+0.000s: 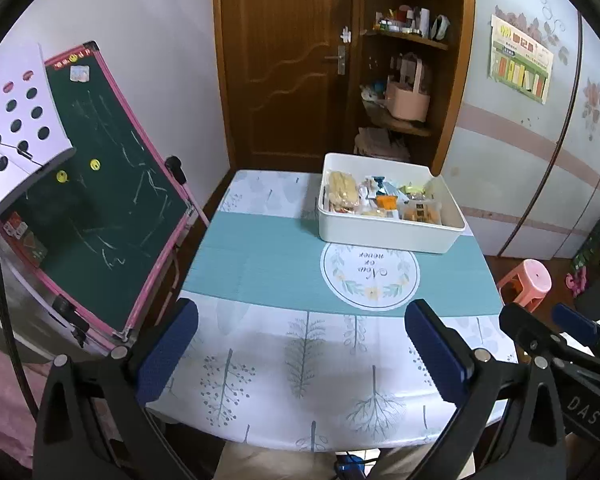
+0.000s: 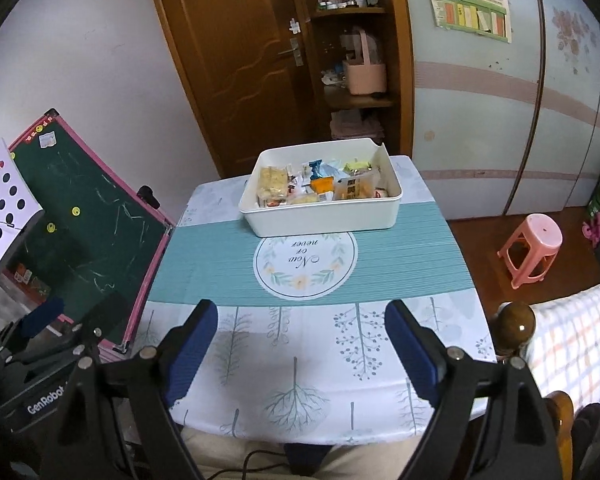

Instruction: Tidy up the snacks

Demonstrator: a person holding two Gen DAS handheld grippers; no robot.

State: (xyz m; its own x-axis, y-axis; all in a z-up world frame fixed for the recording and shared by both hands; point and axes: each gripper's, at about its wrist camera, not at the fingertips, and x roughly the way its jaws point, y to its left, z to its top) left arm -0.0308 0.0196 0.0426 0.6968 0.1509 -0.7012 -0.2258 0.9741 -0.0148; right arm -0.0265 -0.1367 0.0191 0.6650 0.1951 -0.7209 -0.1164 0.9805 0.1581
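Note:
A white bin point(image 1: 384, 234) point(image 2: 328, 218) holding several wrapped snacks point(image 1: 380, 200) point(image 2: 320, 186) stands at the far side of the table point(image 1: 284, 364) point(image 2: 300, 360). My left gripper point(image 1: 300, 316) is open and empty, held above the table's near edge. My right gripper point(image 2: 300, 316) is open and empty too, also above the near edge. The right gripper shows at the right of the left wrist view point(image 1: 548, 320), and the left gripper at the left of the right wrist view point(image 2: 76, 316). Both are well short of the bin.
A teal mat with a round print point(image 1: 370, 276) point(image 2: 305, 266) lies in front of the bin. A green chalkboard easel point(image 1: 104, 208) point(image 2: 88, 232) leans at the table's left edge. A pink stool point(image 2: 532, 248) stands on the floor at right. A wooden bedpost point(image 2: 516, 326) is near my right gripper.

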